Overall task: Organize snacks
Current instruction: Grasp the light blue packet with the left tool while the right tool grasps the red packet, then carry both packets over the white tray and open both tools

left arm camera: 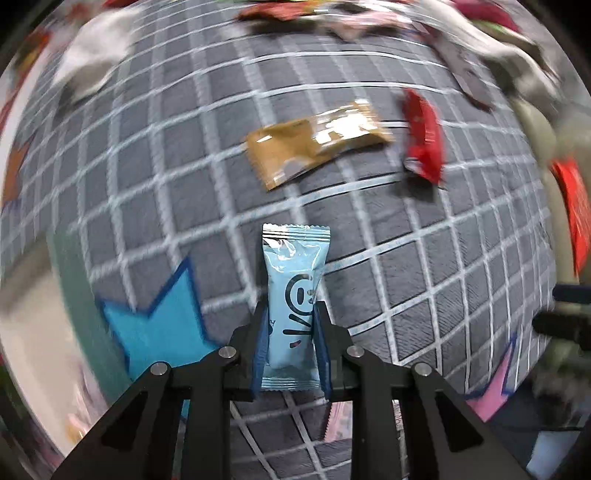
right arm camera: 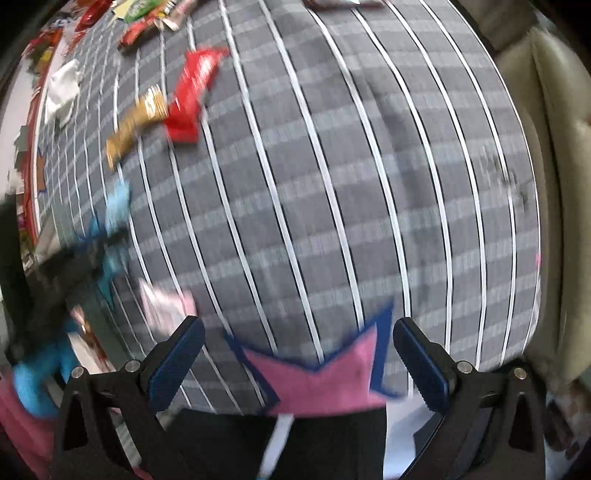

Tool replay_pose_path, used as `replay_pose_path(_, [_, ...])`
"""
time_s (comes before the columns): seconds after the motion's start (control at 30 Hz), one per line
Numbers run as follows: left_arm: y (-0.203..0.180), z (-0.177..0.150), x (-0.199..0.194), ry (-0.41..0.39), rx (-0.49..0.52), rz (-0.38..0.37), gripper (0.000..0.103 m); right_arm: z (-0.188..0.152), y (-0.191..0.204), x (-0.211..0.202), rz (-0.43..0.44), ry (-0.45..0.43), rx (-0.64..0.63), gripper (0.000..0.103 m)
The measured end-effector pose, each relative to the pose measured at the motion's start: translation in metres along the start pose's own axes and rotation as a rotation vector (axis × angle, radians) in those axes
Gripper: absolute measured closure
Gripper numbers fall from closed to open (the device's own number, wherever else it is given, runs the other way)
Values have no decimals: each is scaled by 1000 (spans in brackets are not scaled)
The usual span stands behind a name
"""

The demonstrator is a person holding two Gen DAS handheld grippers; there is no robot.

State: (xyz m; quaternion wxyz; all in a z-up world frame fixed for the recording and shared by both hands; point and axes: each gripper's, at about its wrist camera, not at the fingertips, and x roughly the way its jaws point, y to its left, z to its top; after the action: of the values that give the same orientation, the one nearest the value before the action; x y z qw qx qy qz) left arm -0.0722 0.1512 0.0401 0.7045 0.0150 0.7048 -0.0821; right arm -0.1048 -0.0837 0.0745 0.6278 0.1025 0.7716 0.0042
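Pinching a light-blue snack packet (left arm camera: 293,306) between its fingers, the left gripper (left arm camera: 290,347) is holding it above the grey checked cloth (left arm camera: 424,277), near a blue star marker (left arm camera: 162,332). The right gripper (right arm camera: 297,354) is hanging with fingers spread and nothing between them, over a pink star marker (right arm camera: 321,384). Sorting is looking barely begun (a judgement): a tan packet (left arm camera: 314,144), a red packet (left arm camera: 424,136) and a blurred heap of wrappers (right arm camera: 147,18) are lying loose. Only the right view is showing a beige cushion (right arm camera: 554,184); only the left is showing the held packet clearly.
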Motion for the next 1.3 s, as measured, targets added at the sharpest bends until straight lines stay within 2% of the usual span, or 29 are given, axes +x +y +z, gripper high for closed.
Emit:
replay_pose_path(0.07, [5, -5, -1, -12, -86, 18, 76, 30, 10, -2, -15, -2, -38, 0])
replay_pose_path(0.13, [7, -6, -2, -5, -123, 45, 67, 60, 22, -2, -14, -5, -74, 0])
replay_pose_path(0.2, [10, -13, 0, 6, -164, 77, 48, 84, 33, -1, -24, -27, -96, 0])
replay_pose_path(0.3, [15, -27, 7, -7, -210, 87, 36, 121, 49, 8, -18, -50, -71, 0])
replay_pose_path(0.43, [25, -45, 18, -9, -224, 92, 25, 149, 70, 16, -69, -101, -102, 0])
replay_pose_path(0.5, [24, -43, 24, -15, -217, 90, 22, 160, 76, 33, -110, -45, -111, 0])
replay_pose_path(0.53, [19, -36, 27, -17, -212, 92, 22, 164, 79, 35, -181, -57, -115, 0])
replay_pose_path(0.57, [14, -27, 29, -19, -208, 94, 21, 167, 81, 35, -180, -68, -108, 0])
replay_pose_path(0.63, [8, -22, 30, -17, -197, 91, 23, 171, 80, 34, -173, -72, -86, 0])
replay_pose_path(0.67, [6, -19, 29, -19, -196, 85, 29, 174, 79, 32, -176, -65, -95, 0])
replay_pose_path(0.7, [3, -17, 28, -25, -191, 85, 43, 176, 78, 31, -176, -59, -108, 0])
replay_pose_path(0.73, [0, -15, 26, -30, -180, 87, 52, 177, 81, 32, -165, -62, -136, 0])
replay_pose_path(0.77, [-4, -15, 24, -29, -166, 89, 71, 169, 89, 36, -166, -66, -162, 7])
replay_pose_path(0.8, [-6, -13, 22, -21, -161, 83, 78, 169, 92, 32, -178, -79, -190, 18])
replay_pose_path(0.83, [-6, -9, 21, -14, -168, 58, 78, 161, 106, 28, -208, -98, -240, 23])
replay_pose_path(0.93, [-7, -5, 9, -36, -211, 17, 78, 155, 117, 18, -228, -113, -345, 57])
replay_pose_path(0.97, [-7, -6, 3, -47, -218, 14, 78, 152, 119, 16, -220, -122, -367, 81])
replay_pose_path(1.0, [-7, -8, -4, -56, -224, 10, 78, 151, 118, 12, -193, -116, -377, 81])
replay_pose_path(1.07, [-10, -13, -19, -74, -228, 18, 78, 145, 104, 6, -66, -80, -360, 81])
replay_pose_path(1.23, [-4, -37, -51, -111, -275, 54, 78, 128, 81, -8, 68, -51, -360, 81])
replay_pose_path(1.3, [1, -54, -63, -121, -321, 70, 78, 122, 77, -8, 92, -30, -369, 81])
